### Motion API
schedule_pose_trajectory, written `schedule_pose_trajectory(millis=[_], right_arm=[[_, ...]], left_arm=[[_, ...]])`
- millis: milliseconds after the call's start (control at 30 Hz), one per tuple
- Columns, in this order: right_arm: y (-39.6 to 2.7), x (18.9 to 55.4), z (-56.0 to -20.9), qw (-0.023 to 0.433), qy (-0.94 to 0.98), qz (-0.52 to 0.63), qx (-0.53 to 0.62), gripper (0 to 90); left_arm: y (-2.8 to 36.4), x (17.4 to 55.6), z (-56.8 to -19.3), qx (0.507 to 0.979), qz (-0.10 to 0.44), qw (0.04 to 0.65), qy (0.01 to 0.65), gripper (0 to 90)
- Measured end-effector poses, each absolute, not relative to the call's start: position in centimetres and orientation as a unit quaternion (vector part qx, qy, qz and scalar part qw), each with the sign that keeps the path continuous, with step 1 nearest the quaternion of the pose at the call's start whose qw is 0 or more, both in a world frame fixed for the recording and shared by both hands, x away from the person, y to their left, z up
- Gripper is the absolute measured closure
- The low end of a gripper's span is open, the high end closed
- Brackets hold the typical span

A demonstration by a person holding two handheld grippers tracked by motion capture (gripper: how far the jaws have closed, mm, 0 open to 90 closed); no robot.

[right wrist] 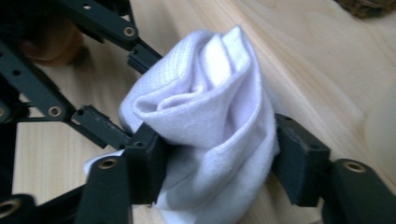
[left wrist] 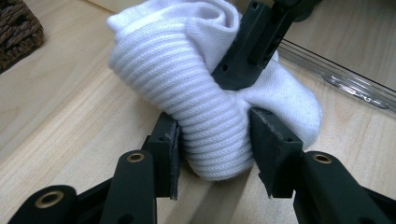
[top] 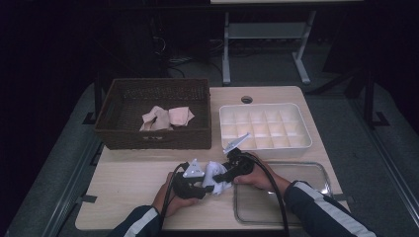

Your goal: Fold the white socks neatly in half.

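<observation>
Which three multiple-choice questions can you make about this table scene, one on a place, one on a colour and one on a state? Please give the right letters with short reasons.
1. Where does the white sock lie?
A. in the wicker basket
B. on the wooden table in front of the basket
C. in the white divider tray

2. What colour is the cloth inside the wicker basket?
A. pale pink-beige
B. dark blue
C. green

3. How does the left gripper stand to the sock?
A. wide open, far from it
B. its jaws closed on the ribbed part
C. lying unused in the clear tray

Answers:
1 B, the high view shows it on the table between the two hands.
2 A, pale folded pieces lie on the basket floor.
3 B, in the left gripper view both pads press into the ribbed fabric.
</observation>
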State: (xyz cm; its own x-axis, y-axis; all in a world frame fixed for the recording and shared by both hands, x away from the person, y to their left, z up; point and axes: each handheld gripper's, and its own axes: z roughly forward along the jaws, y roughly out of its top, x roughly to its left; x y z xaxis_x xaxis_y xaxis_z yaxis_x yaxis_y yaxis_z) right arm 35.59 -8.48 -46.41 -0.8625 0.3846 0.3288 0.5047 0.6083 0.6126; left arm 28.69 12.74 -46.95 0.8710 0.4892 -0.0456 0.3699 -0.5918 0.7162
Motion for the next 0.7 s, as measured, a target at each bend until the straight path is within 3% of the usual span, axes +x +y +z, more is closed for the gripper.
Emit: schedule_pose_trajectory(millis=[133,233,533,700], right_arm=[[-8.4,35.6,-46.4,0.094,-0.893,-0.371,-0.236,55.9],[-8.3,35.3,-46.1,0.090,-0.895,-0.371,-0.230,59.3],[-8.3,34.1,-45.0,0.019,-0.906,-0.368,-0.207,62.2],[-8.9,33.8,-44.5,-0.015,-0.910,-0.366,-0.193,62.6]], left_arm=[[12.8,28.8,-46.9,0.890,0.079,0.379,0.242,50.7],[13.0,28.9,-46.8,0.895,0.078,0.368,0.240,41.9],[16.4,28.1,-46.8,0.906,0.089,0.345,0.228,19.4],[18.4,28.4,-47.1,0.901,0.091,0.360,0.224,16.5]])
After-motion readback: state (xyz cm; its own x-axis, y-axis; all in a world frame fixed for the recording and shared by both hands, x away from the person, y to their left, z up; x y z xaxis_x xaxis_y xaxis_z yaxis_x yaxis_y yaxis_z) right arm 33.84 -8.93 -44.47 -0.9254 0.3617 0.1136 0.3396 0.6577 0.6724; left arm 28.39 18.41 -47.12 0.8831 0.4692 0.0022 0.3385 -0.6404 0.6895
